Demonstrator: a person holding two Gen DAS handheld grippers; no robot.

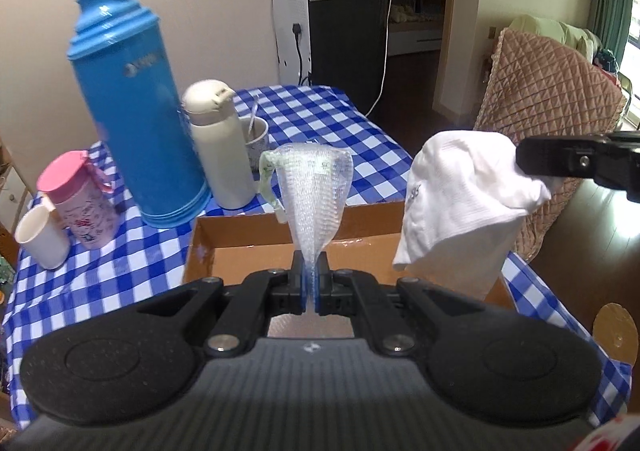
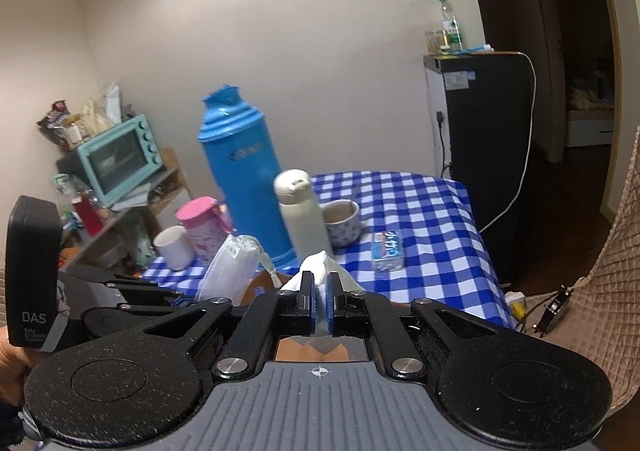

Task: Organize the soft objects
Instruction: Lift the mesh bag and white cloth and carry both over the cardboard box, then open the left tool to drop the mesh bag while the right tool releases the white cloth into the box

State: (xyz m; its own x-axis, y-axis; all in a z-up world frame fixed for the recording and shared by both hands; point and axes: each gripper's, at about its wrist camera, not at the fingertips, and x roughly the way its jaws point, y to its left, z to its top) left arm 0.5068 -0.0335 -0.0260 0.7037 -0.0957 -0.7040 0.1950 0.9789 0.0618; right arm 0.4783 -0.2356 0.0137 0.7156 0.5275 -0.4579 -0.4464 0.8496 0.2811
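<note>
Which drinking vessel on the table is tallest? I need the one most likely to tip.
The blue thermos is tallest; it towers over the cream flask, the pink-lidded cup and the white cup.

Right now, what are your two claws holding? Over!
Left gripper shut on mesh bag. Right gripper shut on white sock. Both above box. Nothing in the way.

The cardboard box (image 1: pixel 224 235) appears open from above, while the blue thermos (image 1: pixel 132 107) and cream flask (image 1: pixel 220 147) crowd its far-left rim.
</note>
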